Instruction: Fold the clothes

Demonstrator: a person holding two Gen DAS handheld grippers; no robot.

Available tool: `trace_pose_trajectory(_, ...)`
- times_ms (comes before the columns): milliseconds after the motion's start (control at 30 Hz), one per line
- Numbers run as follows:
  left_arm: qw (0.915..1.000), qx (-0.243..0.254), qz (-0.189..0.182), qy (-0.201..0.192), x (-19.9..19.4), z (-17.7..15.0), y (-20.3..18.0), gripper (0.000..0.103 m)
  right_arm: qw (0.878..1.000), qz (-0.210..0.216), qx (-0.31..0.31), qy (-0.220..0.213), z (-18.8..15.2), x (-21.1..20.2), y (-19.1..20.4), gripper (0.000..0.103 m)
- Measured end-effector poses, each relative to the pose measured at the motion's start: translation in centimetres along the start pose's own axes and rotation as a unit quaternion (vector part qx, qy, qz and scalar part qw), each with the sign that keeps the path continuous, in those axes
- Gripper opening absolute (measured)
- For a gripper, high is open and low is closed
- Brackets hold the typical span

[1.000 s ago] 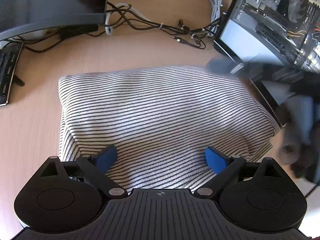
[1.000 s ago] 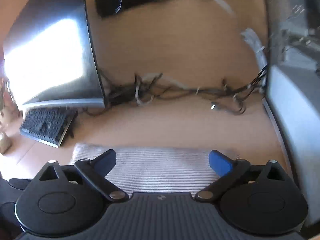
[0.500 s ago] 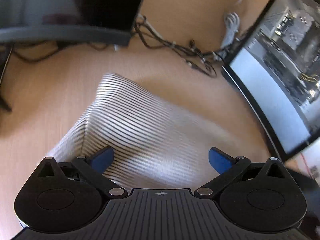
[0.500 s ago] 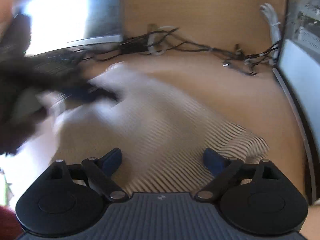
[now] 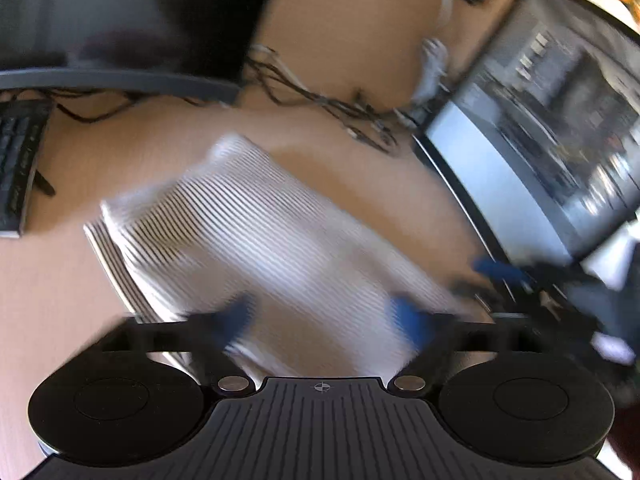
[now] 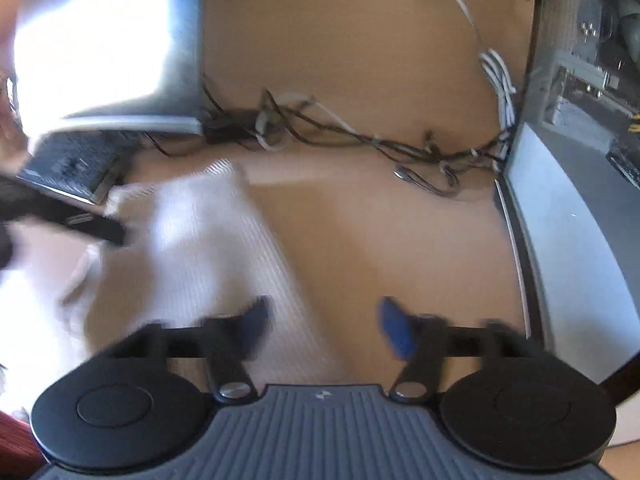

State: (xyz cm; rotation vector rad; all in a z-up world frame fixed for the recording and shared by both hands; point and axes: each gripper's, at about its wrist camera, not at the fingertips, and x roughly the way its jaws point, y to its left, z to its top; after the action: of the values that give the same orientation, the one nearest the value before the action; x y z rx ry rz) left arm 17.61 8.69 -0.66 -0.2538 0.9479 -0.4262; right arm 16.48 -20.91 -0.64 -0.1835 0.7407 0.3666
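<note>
A folded black-and-white striped garment (image 5: 256, 240) lies on the wooden desk, blurred by motion. My left gripper (image 5: 326, 320) is open just above its near edge, blue fingertips apart over the cloth. In the right wrist view the same garment (image 6: 208, 236) lies to the left. My right gripper (image 6: 324, 326) is open, its left finger over the garment's right edge and its right finger over bare desk. The right gripper also shows in the left wrist view (image 5: 516, 276) at the garment's right end. The left gripper (image 6: 80, 228) shows as a dark blur at the garment's left.
A curved monitor (image 5: 120, 20) and keyboard (image 5: 18, 172) stand at the back left. A tangle of cables (image 6: 360, 140) runs along the back. An open computer case (image 5: 560, 140) stands on the right, close to the garment. Bare wood desk (image 6: 380, 240) lies between.
Both grippers have swung quickly and both views are blurred. The garment now lies diagonally in the left view and has shifted to the left in the right view. Both jaws stay open.
</note>
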Motion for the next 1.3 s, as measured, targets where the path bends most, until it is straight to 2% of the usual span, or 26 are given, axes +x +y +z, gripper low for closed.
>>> trace_pose_trajectory(67,0.9997,0.004,-0.005,0.025,0.7,-1.3,-0.5,0.046,1.000,-0.013,-0.018,0.019,-0.5,1.7,0.0,0.046)
trace_pose_trajectory(133,0.9988,0.024,0.012,0.041,1.9,-2.4,-0.9,0.046,0.998,-0.025,-0.044,0.027,-1.5,2.6,0.5,0.046)
trace_pose_trajectory(233,0.9986,0.037,0.012,0.036,2.7,-2.2,-0.5,0.046,0.997,-0.044,-0.063,0.013,-2.4,2.4,1.4,0.046)
trace_pose_trajectory(400,0.9971,0.069,0.019,0.027,3.7,-0.6,0.0,0.046,0.997,-0.048,-0.049,0.018,-3.5,1.1,1.9,0.046)
trace_pose_trajectory(467,0.9958,0.085,0.029,0.019,4.3,0.1,0.1,0.047,0.998,-0.042,-0.046,0.021,-4.4,0.0,3.0,0.046)
trace_pose_trajectory(633,0.9922,0.115,0.046,0.010,5.9,1.9,-0.3,0.060,0.999,-0.002,-0.043,0.030,-5.6,-2.1,6.1,0.047)
trace_pose_trajectory(700,0.9918,0.117,0.050,0.010,6.0,2.3,-0.4,0.061,0.998,0.003,-0.057,0.031,-5.6,-2.6,7.1,0.052)
trace_pose_trajectory(800,0.9940,0.095,0.053,-0.003,4.7,2.5,0.4,0.076,0.998,0.012,-0.068,0.006,-4.2,-3.9,7.5,0.066)
trace_pose_trajectory(900,0.9954,0.072,0.060,-0.017,2.8,2.2,2.1,0.078,0.995,0.048,-0.087,-0.022,-2.6,-4.7,8.4,0.077)
trace_pose_trajectory(967,0.9947,0.070,0.073,-0.022,1.8,1.8,3.1,0.079,0.991,0.069,-0.111,-0.028,-1.8,-4.3,9.4,0.078)
trace_pose_trajectory(1033,0.9931,0.076,0.085,-0.027,0.6,1.2,4.0,0.079,0.988,0.073,-0.138,-0.020,-1.7,-3.1,10.9,0.078)
trace_pose_trajectory(1200,0.9895,0.099,0.096,-0.043,-2.9,-0.6,5.3,0.090,0.985,0.100,-0.137,-0.009,-0.8,-1.5,12.9,0.078)
trace_pose_trajectory(1300,0.9894,0.089,0.106,-0.042,-4.3,-1.5,6.6,0.093,0.979,0.115,-0.168,-0.008,-1.0,-1.4,14.5,0.078)
